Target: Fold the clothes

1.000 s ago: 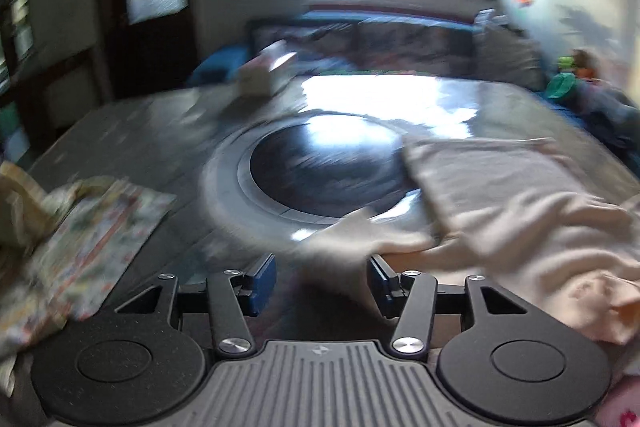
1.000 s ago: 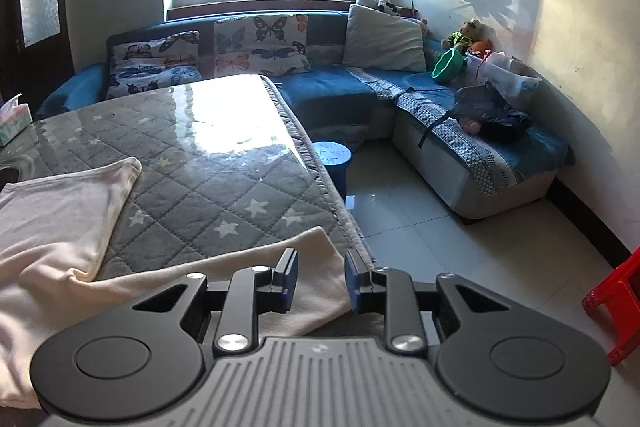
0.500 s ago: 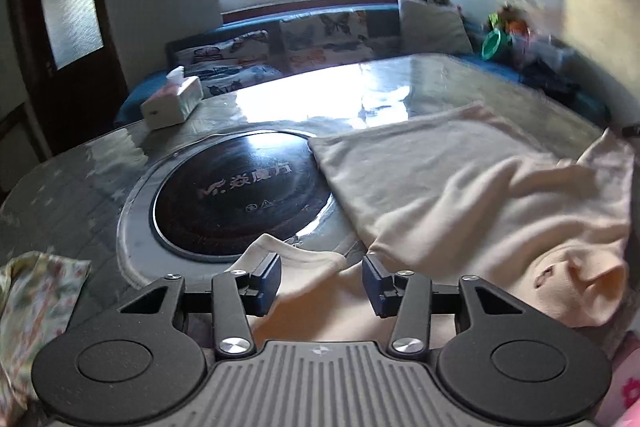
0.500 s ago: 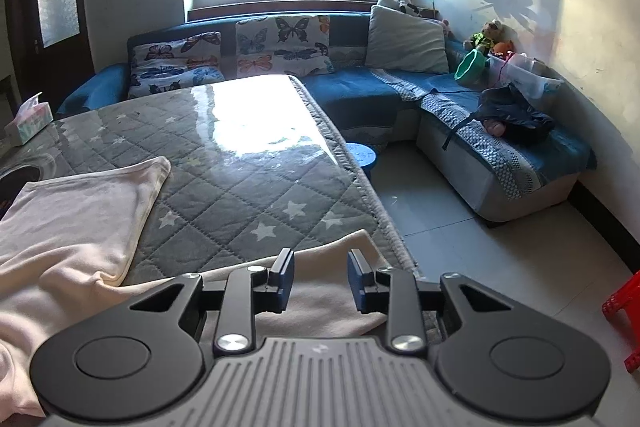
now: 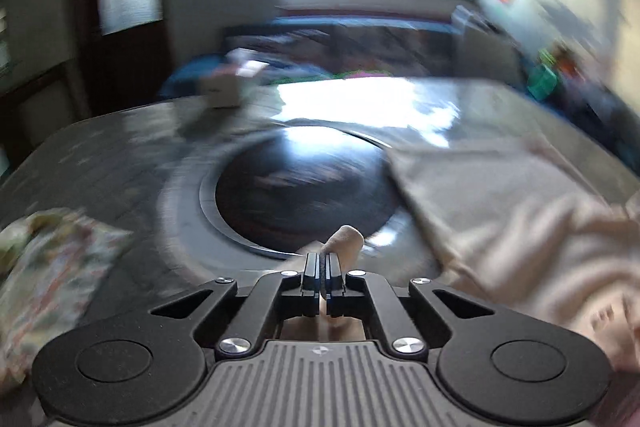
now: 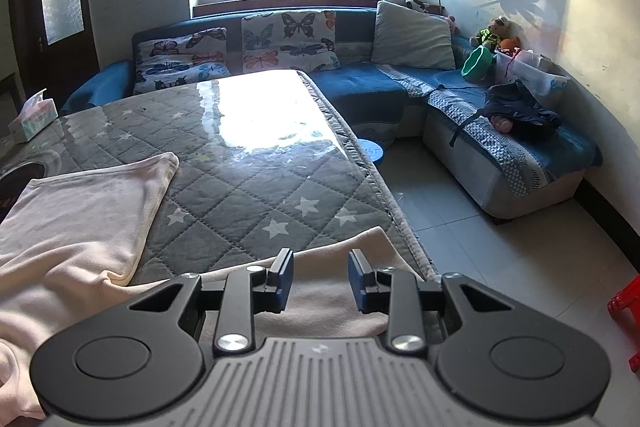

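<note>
While the cream garment point(image 6: 76, 223) lies rumpled and mostly spread over the quilted desk point(image 6: 256, 179), folding looks barely begun. At 6 o'clock in the left wrist view, the left tongs point(image 5: 322, 277) have just been closing and now pinch a cloth corner. At 6 o'clock in the right wrist view, the right tongs point(image 6: 320, 281) stand spread over another edge, gripping nothing. A patterned cloth point(image 5: 48, 279) at 9 o'clock waits unfolded.

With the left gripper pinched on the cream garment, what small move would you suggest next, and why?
Probably close the right gripper on the hem beneath it. The left gripper has just closed on a fold of the cream garment, while the right jaws stand open over the cloth; both ends need holding before lifting to fold.
</note>
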`<state>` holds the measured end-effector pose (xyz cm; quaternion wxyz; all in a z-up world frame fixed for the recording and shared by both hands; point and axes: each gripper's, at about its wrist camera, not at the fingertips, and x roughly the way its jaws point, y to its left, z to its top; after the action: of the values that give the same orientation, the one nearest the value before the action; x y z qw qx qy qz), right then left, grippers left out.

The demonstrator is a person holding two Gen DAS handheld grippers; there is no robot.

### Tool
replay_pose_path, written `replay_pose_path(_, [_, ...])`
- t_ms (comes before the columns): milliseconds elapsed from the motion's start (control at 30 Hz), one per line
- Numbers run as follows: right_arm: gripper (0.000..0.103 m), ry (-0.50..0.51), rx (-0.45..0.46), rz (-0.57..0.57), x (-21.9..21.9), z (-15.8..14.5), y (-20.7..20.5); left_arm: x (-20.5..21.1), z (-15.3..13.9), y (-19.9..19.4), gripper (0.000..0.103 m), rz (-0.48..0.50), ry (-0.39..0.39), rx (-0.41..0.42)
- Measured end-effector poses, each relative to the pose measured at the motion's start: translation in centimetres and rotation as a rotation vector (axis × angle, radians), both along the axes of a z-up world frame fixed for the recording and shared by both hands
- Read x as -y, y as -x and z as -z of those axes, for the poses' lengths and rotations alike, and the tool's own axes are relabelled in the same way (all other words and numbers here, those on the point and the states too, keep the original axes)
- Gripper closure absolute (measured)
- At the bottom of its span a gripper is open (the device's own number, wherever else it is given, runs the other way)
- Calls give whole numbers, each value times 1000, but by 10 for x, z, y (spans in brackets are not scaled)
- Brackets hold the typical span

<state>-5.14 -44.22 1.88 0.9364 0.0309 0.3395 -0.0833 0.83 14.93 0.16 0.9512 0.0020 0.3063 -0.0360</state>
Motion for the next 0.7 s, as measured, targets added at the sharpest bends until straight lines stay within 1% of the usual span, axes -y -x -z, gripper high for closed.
replay_pose_path(67, [73,0,-5,-4,-1,1,-1,-21,-2,9,100,-106,47,27])
replay_pose_path(133, [73,0,-12,-9,-3,3,-4,-40,0,20,100,-203,78,44])
replay_pose_path(233, [71,-3,-24,-13,-3,6,-8,-63,7,32,100,-301,104,39])
replay_pose_path(333, [70,-3,-38,-22,-4,10,-13,-69,20,37,100,-298,97,4])
replay_pose_path(467, [69,-2,-55,-26,-6,15,-15,-65,30,42,100,-296,33,-65])
replay_pose_path(600, [69,2,-65,-18,-3,17,-15,-67,22,54,100,-323,46,-67])
replay_pose_path(700, [69,-1,-70,-14,-2,19,-15,-63,18,58,100,-317,19,-109])
